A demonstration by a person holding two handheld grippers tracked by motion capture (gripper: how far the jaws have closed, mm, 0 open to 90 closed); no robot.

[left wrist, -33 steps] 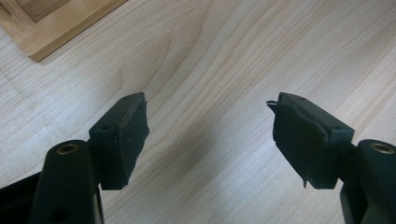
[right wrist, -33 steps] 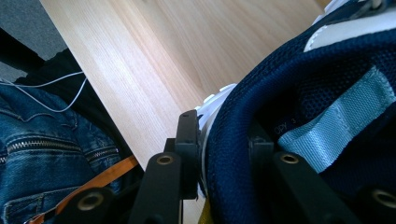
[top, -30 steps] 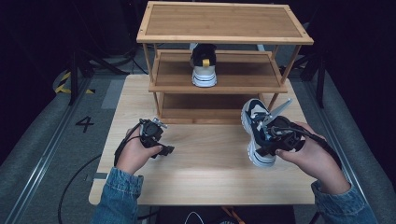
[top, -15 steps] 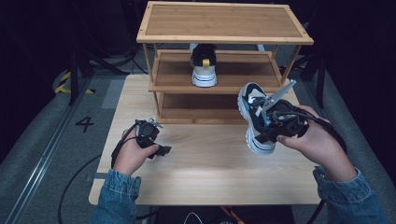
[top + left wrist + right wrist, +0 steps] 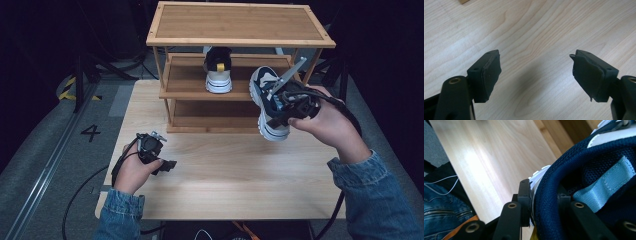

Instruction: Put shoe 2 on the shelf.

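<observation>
Sneaker (navy mesh, white sole) held in the air just in front of the shoe rack, above the counter. Right gripper jaws clamped on its padded heel collar. Looks light; soft collar may flex, sole is probably firmer. Left gripper wide open, empty. Matching sneaker on middle shelf.

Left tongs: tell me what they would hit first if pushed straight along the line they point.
Probably the pale wooden tabletop: the open left tongs angle down at bare boards, with nothing between the jaws. How far off it lies is unclear.
</observation>
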